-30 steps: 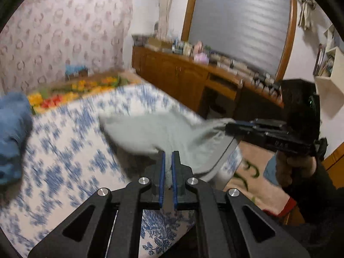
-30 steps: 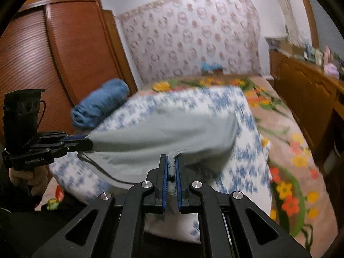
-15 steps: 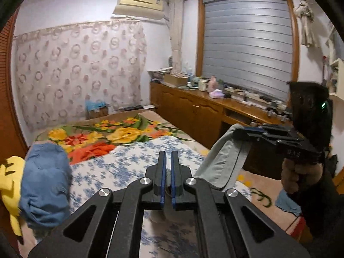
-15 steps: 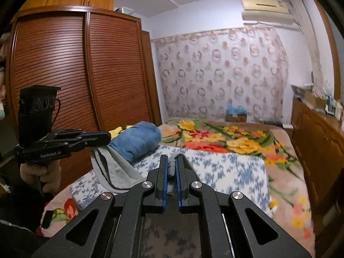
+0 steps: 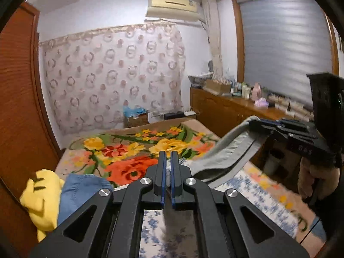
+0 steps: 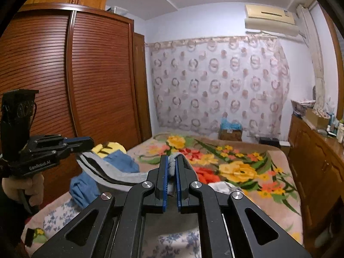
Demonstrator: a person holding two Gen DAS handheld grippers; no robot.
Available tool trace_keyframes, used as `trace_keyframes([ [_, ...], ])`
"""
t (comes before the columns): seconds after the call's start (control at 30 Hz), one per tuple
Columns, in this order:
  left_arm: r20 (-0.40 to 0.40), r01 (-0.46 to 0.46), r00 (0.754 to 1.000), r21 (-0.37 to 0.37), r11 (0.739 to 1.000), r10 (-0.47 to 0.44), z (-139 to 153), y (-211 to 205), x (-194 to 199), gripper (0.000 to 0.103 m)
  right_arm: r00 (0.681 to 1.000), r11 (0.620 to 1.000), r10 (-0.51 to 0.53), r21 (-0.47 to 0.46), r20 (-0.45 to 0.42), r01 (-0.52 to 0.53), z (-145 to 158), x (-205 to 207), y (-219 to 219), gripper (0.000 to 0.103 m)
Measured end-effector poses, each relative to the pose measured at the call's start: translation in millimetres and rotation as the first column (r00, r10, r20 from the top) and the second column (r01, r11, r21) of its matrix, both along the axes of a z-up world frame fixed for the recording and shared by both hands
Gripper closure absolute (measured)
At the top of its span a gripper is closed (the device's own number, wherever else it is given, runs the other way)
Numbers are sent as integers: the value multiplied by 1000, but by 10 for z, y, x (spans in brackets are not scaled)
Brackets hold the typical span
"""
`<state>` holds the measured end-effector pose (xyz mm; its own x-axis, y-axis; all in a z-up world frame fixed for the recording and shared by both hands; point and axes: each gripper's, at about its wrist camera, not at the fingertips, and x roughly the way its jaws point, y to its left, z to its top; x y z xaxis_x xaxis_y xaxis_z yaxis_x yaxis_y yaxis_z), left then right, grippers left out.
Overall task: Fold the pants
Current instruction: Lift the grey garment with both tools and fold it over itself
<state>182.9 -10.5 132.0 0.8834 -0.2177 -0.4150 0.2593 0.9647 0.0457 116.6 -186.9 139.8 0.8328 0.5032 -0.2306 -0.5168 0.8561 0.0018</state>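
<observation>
The grey pants [image 5: 225, 152] hang stretched in the air between my two grippers, above the bed. My left gripper [image 5: 168, 157] is shut on one end of the waistband, and the cloth hangs down between its fingers. My right gripper [image 6: 171, 163] is shut on the other end, with a bunch of grey cloth [image 6: 172, 167] pinched between its blue pads. In the left wrist view the right gripper [image 5: 258, 122] holds the pants at the right. In the right wrist view the left gripper [image 6: 86, 144] holds the grey pants [image 6: 111, 172] at the left.
The bed carries a floral blanket [image 5: 133, 150] and a blue-and-white sheet [image 5: 253, 189]. Blue clothes [image 5: 79, 189] and a yellow item [image 5: 40, 197] lie at its left side. A wooden wardrobe [image 6: 64, 86] stands left, and a cluttered wooden cabinet [image 5: 225, 111] right.
Both grippers have lifted the pants up off the bed and tilted upward. The pants, spread low over the sheet a second ago, now hang in the air between them.
</observation>
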Motion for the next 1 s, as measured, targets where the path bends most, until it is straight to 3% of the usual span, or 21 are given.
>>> trace_keyframes([
  [0.13, -58, 10, 998, 11, 1000, -9, -337, 56, 8, 99, 998, 998, 19, -55, -63, -23, -504, 152, 91, 97],
  [0.3, -128, 35, 991, 29, 999, -31, -642, 50, -37, 99, 988, 993, 17, -116, -152, -35, -893, 325, 256, 97],
  [0.57, -153, 88, 985, 8, 996, -85, -761, 35, -319, 99, 980, 993, 35, -104, -198, -56, -1031, 171, 308, 97],
  [0.77, -173, 115, 978, -9, 993, -115, -922, 10, -605, 99, 971, 991, 43, -116, -234, -72, -974, -70, 46, 97],
  [1.0, -211, 126, 968, -54, 991, -134, -1213, -5, -900, 99, 956, 991, 61, -97, -288, -92, -1153, -327, -43, 97],
])
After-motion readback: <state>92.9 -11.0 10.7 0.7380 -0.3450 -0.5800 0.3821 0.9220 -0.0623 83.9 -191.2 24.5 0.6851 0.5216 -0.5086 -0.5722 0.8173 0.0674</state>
